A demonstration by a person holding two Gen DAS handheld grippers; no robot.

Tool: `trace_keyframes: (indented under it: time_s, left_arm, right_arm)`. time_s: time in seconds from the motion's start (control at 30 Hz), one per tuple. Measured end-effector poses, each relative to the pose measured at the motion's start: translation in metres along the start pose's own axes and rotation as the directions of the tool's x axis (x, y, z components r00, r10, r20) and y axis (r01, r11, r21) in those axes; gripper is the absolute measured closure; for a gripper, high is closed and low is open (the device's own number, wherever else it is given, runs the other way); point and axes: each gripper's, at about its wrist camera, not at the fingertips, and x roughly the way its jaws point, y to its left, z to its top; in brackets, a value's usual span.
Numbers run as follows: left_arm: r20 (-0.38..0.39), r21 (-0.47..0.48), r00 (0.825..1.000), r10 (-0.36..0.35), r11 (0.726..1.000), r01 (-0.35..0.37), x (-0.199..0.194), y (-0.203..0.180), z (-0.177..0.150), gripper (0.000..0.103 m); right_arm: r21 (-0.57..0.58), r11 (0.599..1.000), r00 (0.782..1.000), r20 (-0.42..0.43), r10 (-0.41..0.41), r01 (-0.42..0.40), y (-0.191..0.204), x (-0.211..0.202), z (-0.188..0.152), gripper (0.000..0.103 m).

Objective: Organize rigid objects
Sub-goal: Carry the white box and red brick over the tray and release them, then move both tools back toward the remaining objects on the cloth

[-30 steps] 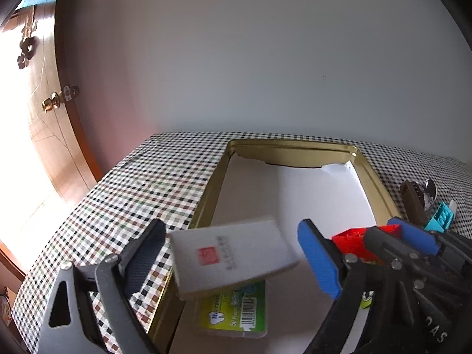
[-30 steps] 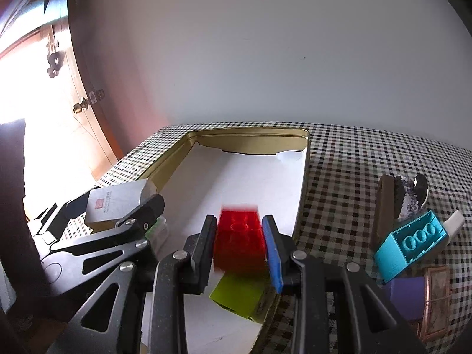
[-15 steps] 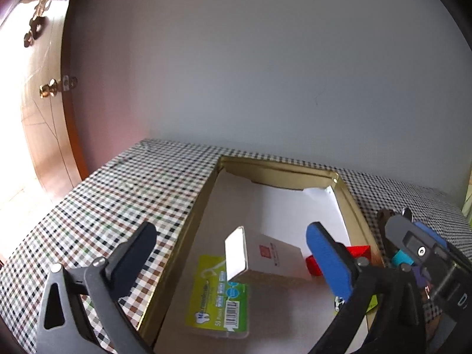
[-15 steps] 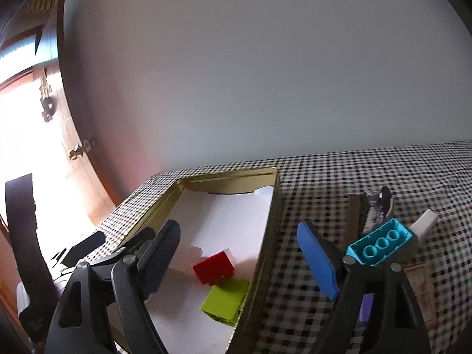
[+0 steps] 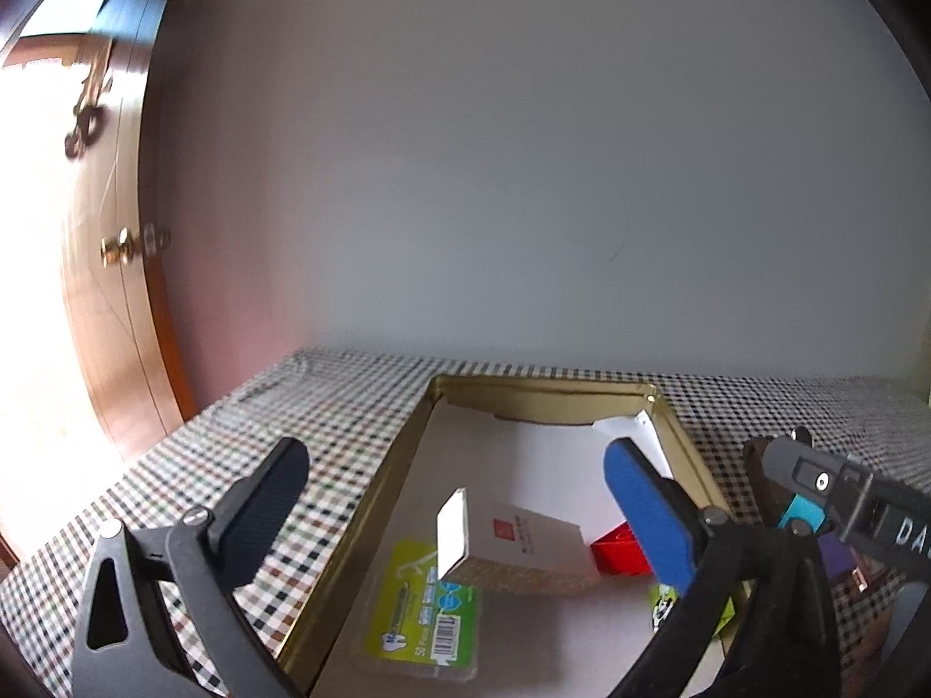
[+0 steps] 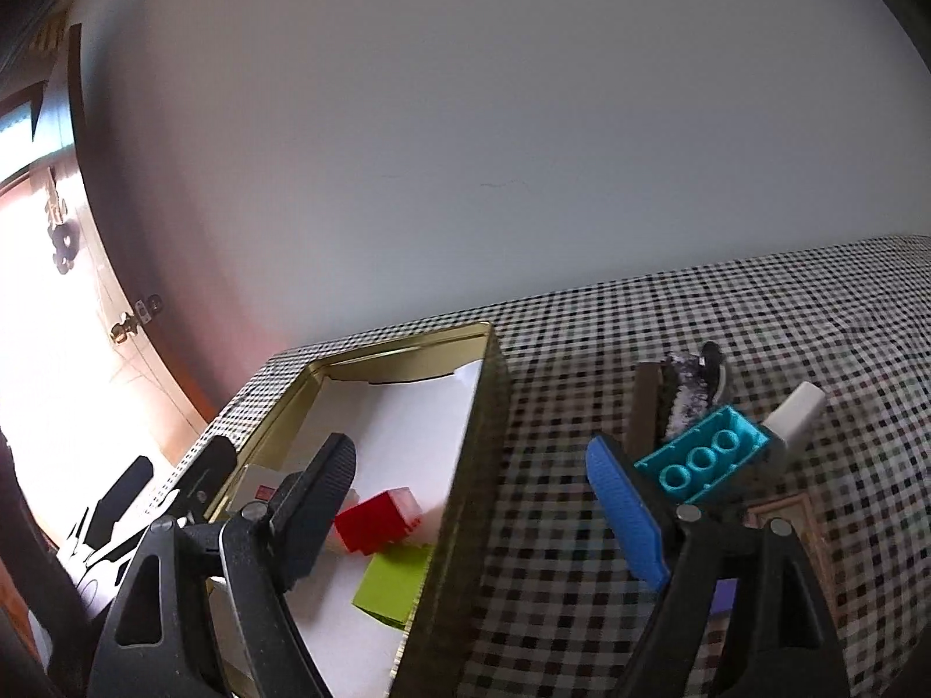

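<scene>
Released since the earlier frame, the red plastic brick [image 6: 378,520] now lies inside the shallow gold metal tray [image 6: 471,500], apparently tilted; right gripper [image 6: 471,500] and left gripper [image 5: 459,500] are held spread, empty.

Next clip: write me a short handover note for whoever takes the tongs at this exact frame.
Left tongs: open, empty. Right tongs: open, empty, jaws having just been opening; nothing between them.
In the gold tray: white card box tilted on the green packet, red brick, lime brick.
Left on the checked cloth, right of the tray: teal brick, brush, white cap-shaped piece, purple piece, small framed item.
Done: four items in the tray. Left: move the rest in, perhaps the teal brick first.
</scene>
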Motion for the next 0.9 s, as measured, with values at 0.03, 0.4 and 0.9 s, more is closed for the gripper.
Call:
trace_keyframes:
  time_s: [0.03,0.4,0.9]
  left_arm:
    - [0.013,0.015,1.000,0.001,1.000,-0.001,-0.002,-0.003,0.000,0.000]
    - [0.027,0.058,0.998,-0.051,0.997,0.049,-0.017,-0.016,-0.003,0.000]
    - [0.014,0.064,0.994,-0.111,0.992,0.110,-0.041,-0.051,-0.012,0.000]
  right_arm:
    - [0.002,1.000,1.000,0.004,-0.011,0.011,-0.004,-0.003,0.000,0.019]
    - [0.035,0.989,0.989,0.041,-0.142,0.140,-0.057,-0.034,0.003,0.019]
    - [0.041,0.950,0.951,0.024,-0.309,0.308,-0.131,-0.067,0.009,0.019]
